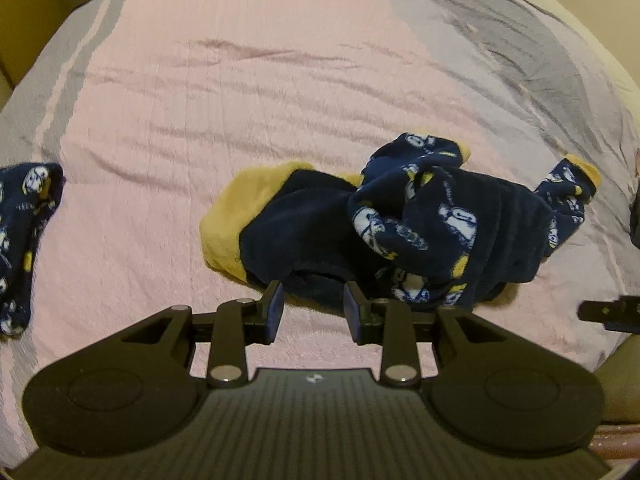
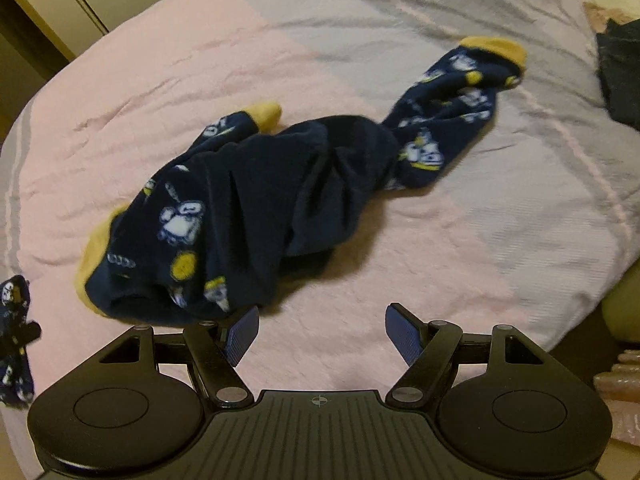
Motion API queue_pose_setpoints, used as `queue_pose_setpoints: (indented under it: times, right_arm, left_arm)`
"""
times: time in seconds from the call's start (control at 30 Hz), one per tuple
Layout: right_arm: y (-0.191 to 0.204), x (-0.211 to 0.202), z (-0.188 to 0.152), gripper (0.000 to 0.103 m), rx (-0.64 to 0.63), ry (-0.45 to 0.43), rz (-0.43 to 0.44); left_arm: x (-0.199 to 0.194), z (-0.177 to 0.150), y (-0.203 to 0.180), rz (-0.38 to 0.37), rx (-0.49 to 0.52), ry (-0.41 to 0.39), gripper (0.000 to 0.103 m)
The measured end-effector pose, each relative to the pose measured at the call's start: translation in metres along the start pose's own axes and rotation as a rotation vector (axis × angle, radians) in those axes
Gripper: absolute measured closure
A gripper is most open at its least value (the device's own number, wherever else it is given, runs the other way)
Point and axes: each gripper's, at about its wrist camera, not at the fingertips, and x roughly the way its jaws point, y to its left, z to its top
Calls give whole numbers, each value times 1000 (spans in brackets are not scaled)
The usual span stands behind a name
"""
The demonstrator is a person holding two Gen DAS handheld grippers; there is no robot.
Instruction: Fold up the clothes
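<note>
Garment: a navy fleece top (image 1: 416, 224) with a white-and-yellow print and mustard cuffs is lying crumpled on the bed (image 1: 240, 80), bunched rather than folded, one sleeve (image 2: 452, 108) trailing out toward the grey stripe.

Second piece: matching printed fabric (image 1: 20, 240) is lying well apart, at the bed's left edge; how it is lying cannot be told, as most of it is being cut off by the frame.

Left gripper (image 1: 314, 308): the jaws are being held apart with nothing between them, just short of the garment's near hem.

Right gripper (image 2: 322, 332): the jaws are spread wide and empty, over bare cover beside the heap's near right corner.

Step in hand: judged as reaching for the heap so that it can be spread flat.

Doing it well: the hem or shoulder seams are best pinched at two separated points and a single layer taken, since thick fleece is likely to be dragging neighbouring folds along.

Left view only: the mustard hem band (image 1: 236, 220) is being shown broadly, and the right tool's tip (image 1: 608, 312) is appearing at the frame edge.

Right view only: the trailing sleeve's full length and cuff (image 2: 496, 50) are being shown, with a dark item (image 2: 620, 72) at the far right.
</note>
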Motion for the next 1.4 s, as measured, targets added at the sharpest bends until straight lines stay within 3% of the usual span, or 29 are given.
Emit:
queue_pose_setpoints:
  times: [0.27, 0.5, 0.7, 0.8, 0.83, 0.87, 0.9, 0.93, 1.0, 1.17, 1.3, 1.4]
  right_arm:
    - [43, 52, 35, 30, 30, 65, 69]
    - [84, 99, 65, 29, 121, 112, 129]
    - [111, 131, 76, 22, 153, 90, 53]
    - [119, 153, 73, 21, 74, 110, -30]
    - [121, 160, 70, 23, 38, 117, -57]
    - [118, 161, 64, 34, -4, 107, -53]
    - [116, 163, 58, 73, -46, 100, -48]
    - [110, 161, 51, 88, -82, 106, -37]
    - [90, 152, 37, 90, -108, 120, 19]
    - [3, 111, 5, 94, -33, 141, -21]
    - [-86, 67, -16, 95, 120, 111, -155]
    - [-139, 40, -26, 94, 203, 54, -336]
  left_arm:
    - [31, 11, 13, 14, -38, 56, 74]
    - [47, 28, 36, 28, -64, 59, 74]
    - [57, 31, 47, 34, -65, 78, 74]
    - [62, 33, 52, 36, -65, 87, 74]
    - [63, 33, 54, 37, -64, 90, 74]
    - [64, 33, 54, 36, -58, 92, 74]
    - [65, 33, 54, 36, -51, 93, 74]
    - [66, 34, 54, 35, -43, 94, 74]
    - [68, 35, 53, 30, -25, 92, 74]
    - [74, 37, 40, 19, 37, 93, 74]
    - [77, 39, 24, -1, 99, 99, 74]
    - [78, 37, 5, -38, 155, 104, 74]
